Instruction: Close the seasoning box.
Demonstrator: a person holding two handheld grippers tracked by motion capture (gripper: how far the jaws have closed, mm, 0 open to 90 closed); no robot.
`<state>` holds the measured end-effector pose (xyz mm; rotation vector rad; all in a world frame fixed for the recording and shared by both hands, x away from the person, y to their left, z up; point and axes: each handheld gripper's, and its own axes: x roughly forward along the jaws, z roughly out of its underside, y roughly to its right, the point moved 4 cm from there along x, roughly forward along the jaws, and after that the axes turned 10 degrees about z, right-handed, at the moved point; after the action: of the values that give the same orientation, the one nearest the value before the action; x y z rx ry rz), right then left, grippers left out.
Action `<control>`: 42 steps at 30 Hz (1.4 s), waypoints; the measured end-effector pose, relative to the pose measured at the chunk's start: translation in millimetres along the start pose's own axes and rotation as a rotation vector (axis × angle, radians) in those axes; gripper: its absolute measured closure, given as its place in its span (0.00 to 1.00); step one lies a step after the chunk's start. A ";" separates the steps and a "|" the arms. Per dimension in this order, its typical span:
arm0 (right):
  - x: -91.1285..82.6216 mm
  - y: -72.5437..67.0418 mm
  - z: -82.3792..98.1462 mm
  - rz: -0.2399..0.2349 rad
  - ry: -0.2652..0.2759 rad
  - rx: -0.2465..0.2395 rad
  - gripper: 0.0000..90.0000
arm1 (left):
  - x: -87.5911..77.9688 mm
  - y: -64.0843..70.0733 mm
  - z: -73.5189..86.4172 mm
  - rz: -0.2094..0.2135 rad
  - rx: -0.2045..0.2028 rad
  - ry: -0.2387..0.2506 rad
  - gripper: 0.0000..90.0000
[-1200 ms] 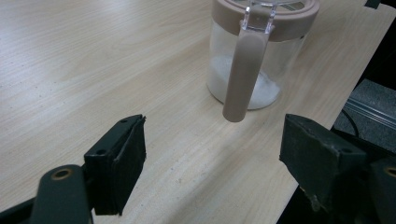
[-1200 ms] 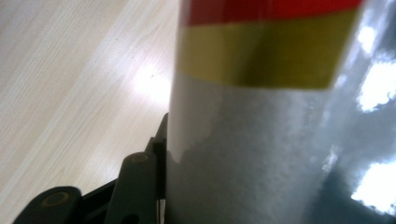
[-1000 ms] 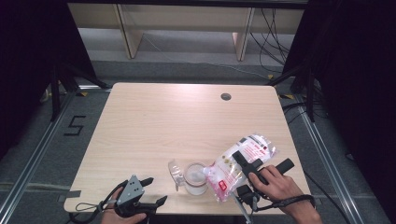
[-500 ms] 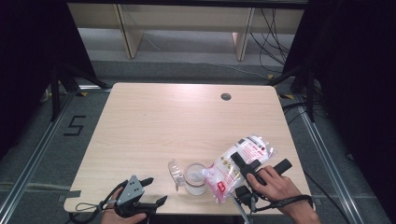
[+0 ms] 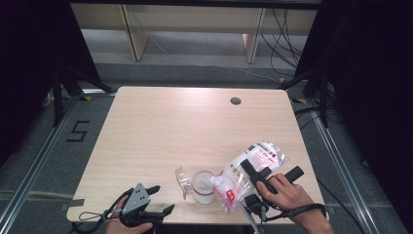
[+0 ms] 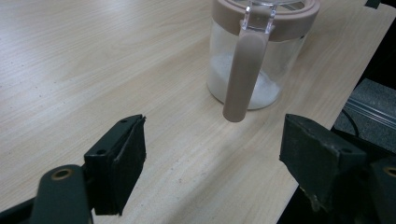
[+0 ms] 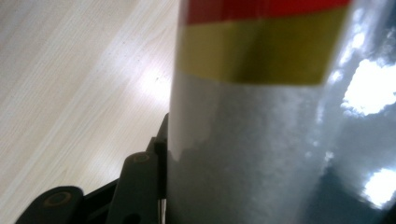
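Pouring white powder from a bag into a jar

The right gripper point(image 5: 263, 179) has its jaws clamped around the middle of the plastic bag point(image 5: 248, 173), tipping it so its lower end hangs over the open mouth of the glass jar point(image 5: 203, 185) near the front edge of the table point(image 5: 160, 126); the tilt lets the powder run down, and some already lies in the jar's bottom. The left gripper point(image 5: 160, 200) waits apart with jaws spread and empty, aimed at the jar's handle point(image 6: 243, 70), likely to steady it
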<state>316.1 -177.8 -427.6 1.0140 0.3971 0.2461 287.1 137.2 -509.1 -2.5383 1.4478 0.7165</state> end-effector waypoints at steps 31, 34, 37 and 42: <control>-2.5 0.3 -3.0 0.030 0.000 0.034 0.69 | -0.2 0.0 -0.2 0.000 0.000 0.000 0.24; -1.8 2.5 -3.5 0.027 0.018 0.000 0.69 | -0.3 0.0 -0.2 0.001 0.001 0.001 0.24; -1.9 1.3 -5.0 0.032 0.012 0.016 0.69 | -0.5 0.0 -0.3 0.001 0.000 0.002 0.24; -1.8 1.6 -6.1 0.032 0.017 0.001 0.70 | -0.7 -0.1 -0.5 0.000 0.000 0.001 0.24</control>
<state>311.8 -172.9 -428.7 1.0201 0.3962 0.2835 287.0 137.5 -508.4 -2.5389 1.4489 0.7149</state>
